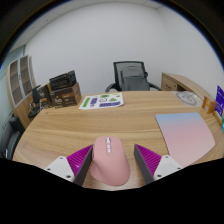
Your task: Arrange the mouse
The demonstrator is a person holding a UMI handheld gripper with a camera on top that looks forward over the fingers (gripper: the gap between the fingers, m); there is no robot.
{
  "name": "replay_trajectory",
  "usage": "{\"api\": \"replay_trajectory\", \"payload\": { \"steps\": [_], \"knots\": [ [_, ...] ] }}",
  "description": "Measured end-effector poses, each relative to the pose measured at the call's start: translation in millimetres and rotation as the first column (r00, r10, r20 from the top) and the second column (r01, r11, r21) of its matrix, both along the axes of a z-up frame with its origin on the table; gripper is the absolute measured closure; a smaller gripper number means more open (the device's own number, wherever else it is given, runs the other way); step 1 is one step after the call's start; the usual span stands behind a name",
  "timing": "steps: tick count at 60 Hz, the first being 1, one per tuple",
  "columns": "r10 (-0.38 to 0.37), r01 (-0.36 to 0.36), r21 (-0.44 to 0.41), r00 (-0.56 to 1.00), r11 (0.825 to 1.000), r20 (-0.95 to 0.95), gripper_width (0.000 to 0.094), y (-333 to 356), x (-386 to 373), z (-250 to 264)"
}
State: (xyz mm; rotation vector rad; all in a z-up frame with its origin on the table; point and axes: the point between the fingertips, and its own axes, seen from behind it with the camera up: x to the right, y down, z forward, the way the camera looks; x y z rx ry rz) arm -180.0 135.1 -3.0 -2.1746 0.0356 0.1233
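A pink computer mouse (108, 163) sits between my gripper's (113, 166) two fingers, its buttons and wheel pointing away from me. Both magenta pads (80, 160) lie against its sides, so the gripper is shut on it. The mouse's rear end is hidden below the view. Under it lies the wooden table (90, 125). A pale pink mouse mat (186, 136) lies flat on the table ahead and to the right of the fingers, apart from the mouse.
A printed sheet (102, 101) lies at the table's far side. Behind it stands a black office chair (130, 75). Boxes and shelving (58, 92) stand at the far left. A pale round object (187, 97) rests at the far right.
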Motion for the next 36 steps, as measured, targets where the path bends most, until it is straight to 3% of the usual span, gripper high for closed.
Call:
{"api": "replay_trajectory", "payload": {
  "steps": [9,12,13,16,24,31,36],
  "knots": [
    [-0.025,0.024,0.015,0.999,1.000,0.029,0.0174,13.6,9.8,-2.0],
    [-0.021,0.021,0.014,0.999,1.000,0.032,0.0285,15.3,8.7,-2.7],
    [-0.019,0.019,0.012,0.999,1.000,0.029,0.0367,16.6,7.0,-3.2],
    [-0.034,0.034,0.007,0.999,0.999,0.035,0.0413,16.0,10.5,-4.5],
    [-0.056,0.056,-0.009,0.996,0.998,0.063,0.0505,15.3,12.1,-6.2],
    [0.000,0.001,-0.054,1.000,0.999,0.013,0.0529,15.6,4.3,-2.7],
    [0.000,-0.001,-0.005,0.999,1.000,-0.050,0.0528,26.4,18.4,30.5]
  ]
}}
